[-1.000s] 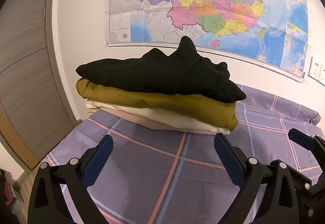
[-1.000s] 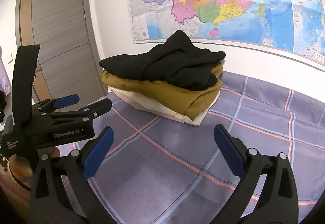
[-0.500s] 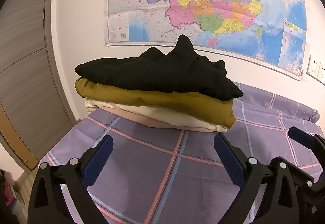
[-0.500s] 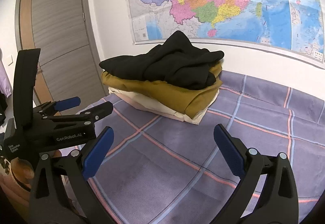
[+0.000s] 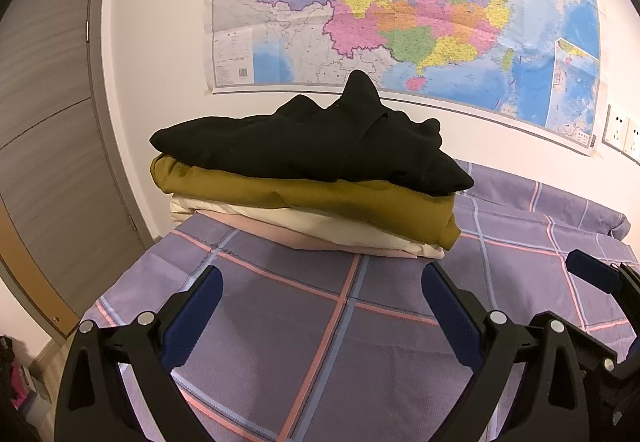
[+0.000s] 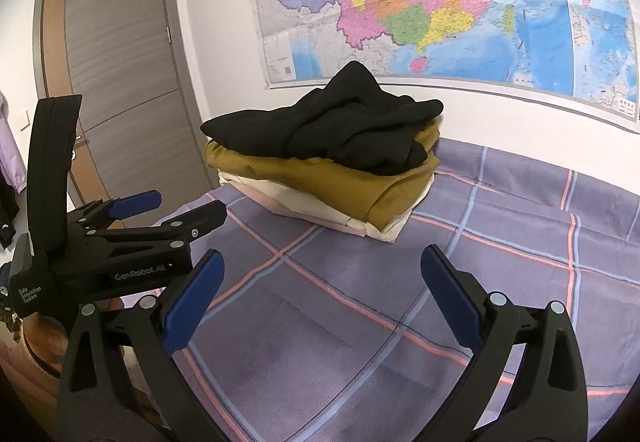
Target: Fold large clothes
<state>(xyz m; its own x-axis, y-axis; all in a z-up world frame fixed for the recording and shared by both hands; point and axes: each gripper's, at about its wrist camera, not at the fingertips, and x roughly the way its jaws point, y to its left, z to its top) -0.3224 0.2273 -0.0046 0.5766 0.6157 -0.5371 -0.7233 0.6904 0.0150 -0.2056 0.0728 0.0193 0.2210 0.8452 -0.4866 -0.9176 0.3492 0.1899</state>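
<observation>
A stack of folded clothes sits at the far end of the bed against the wall. A black garment (image 5: 312,145) (image 6: 340,129) lies on top, loosely folded with a peak sticking up. Under it are a mustard garment (image 5: 320,201) (image 6: 332,181), a cream one (image 5: 304,222) and a pink one (image 5: 280,238). My left gripper (image 5: 320,306) is open and empty, a short way in front of the stack above the sheet. It also shows in the right wrist view (image 6: 172,207). My right gripper (image 6: 320,290) is open and empty, to the right of the left one.
The bed has a purple plaid sheet (image 5: 280,322) (image 6: 480,242). A large map (image 5: 400,1) hangs on the white wall behind the stack. A grey door (image 6: 120,61) stands at the left, past the bed edge. Wall sockets (image 5: 624,129) are at the right.
Both grippers have drawn back slightly from the stack and stayed open. The stack has not moved.
</observation>
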